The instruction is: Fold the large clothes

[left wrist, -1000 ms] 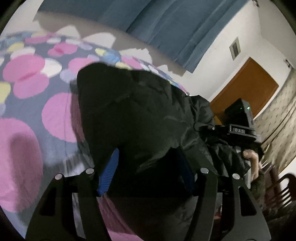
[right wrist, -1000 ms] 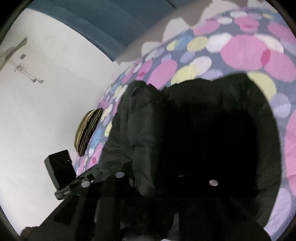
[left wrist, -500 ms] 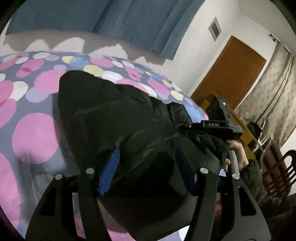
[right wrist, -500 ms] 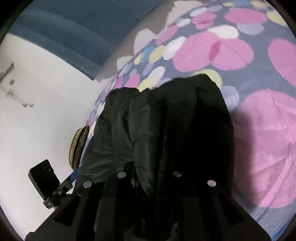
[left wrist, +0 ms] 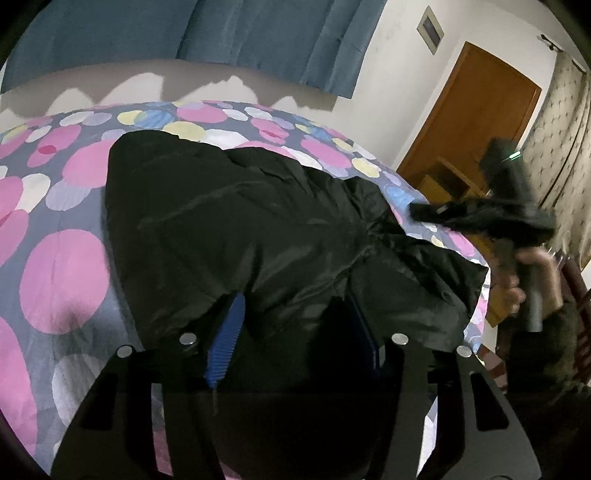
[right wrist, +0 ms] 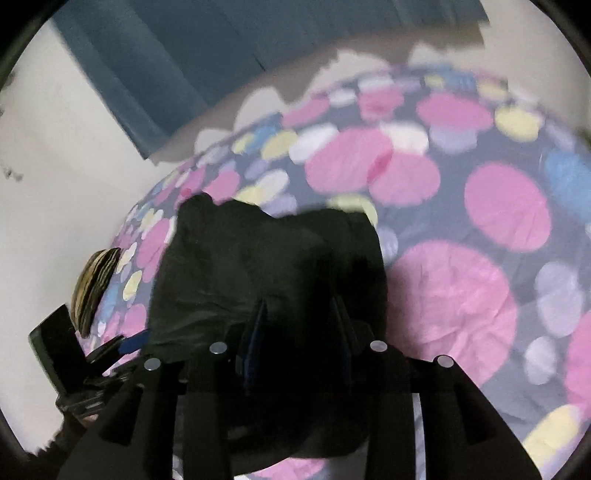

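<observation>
A black padded jacket lies bunched across the middle of the frame on a bedspread printed with pink, yellow and white circles. At the bottom centre, the left gripper has the jacket's near edge between its blue-padded fingers, which have just closed further. At right, blurred, a hand holds the right gripper, clear of the jacket. Blue curtains hang top left; a wooden door stands upper right.

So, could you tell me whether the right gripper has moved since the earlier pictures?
Yes. In the left wrist view the right gripper has pulled right off the black jacket, towards the wooden door, its jaws just opening.
</observation>
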`<state>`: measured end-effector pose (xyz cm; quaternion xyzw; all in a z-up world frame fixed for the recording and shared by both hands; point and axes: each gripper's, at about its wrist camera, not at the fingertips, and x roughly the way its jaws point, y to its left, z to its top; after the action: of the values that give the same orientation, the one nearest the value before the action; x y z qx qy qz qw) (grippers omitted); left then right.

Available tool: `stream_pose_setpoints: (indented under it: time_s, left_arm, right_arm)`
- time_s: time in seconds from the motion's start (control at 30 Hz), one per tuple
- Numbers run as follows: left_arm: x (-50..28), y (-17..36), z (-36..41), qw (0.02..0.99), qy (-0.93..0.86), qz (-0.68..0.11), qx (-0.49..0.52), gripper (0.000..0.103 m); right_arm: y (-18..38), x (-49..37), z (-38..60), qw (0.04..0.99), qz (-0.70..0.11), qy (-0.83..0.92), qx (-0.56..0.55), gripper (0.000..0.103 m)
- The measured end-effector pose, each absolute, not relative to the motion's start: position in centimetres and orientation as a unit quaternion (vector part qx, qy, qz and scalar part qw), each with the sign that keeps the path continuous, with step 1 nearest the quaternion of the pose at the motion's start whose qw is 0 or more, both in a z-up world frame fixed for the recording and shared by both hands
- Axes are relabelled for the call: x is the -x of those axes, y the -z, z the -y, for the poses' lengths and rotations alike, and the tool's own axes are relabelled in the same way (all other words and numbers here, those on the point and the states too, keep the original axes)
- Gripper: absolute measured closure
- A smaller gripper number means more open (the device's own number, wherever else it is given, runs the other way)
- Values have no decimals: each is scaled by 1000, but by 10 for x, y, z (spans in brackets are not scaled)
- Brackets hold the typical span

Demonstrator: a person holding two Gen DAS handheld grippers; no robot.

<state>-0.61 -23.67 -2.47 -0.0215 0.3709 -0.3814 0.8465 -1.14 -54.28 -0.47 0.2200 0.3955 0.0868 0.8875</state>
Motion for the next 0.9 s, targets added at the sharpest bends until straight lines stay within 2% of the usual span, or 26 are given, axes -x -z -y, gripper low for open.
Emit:
stream_pose_setpoints:
  time_s: [0.13,0.3,0.43,0.5,0.6,0.73,0.9]
  left_arm:
    - [6,26,243,845,385,-372,19,49]
    - [5,28,249,841,390,-373,22,50]
    - [6,31,253,839,397,-373,18,52]
    - [6,32,254,839,397,-372,19,53]
    - [3,30,248,839,392,-377,34,63]
    - [1,23,221,842,379,-372,96,63]
    - [-2,39,228,837,387,-384,53,63]
  right_arm:
    - [-12,26,513,876,-396,-178,-209,67]
    - [27,20,495,847,-463,-183,-186,67]
    - [64,11,504,828,-505,-157,-188,87]
    - [79,7,507,819,-511,-164,-204,88]
    - [93,5,510,811,-511,-175,-224,91]
    - [98,6,513,807,-510,-179,-238,92]
    - [109,2,513,802,-510,-182,-253,96]
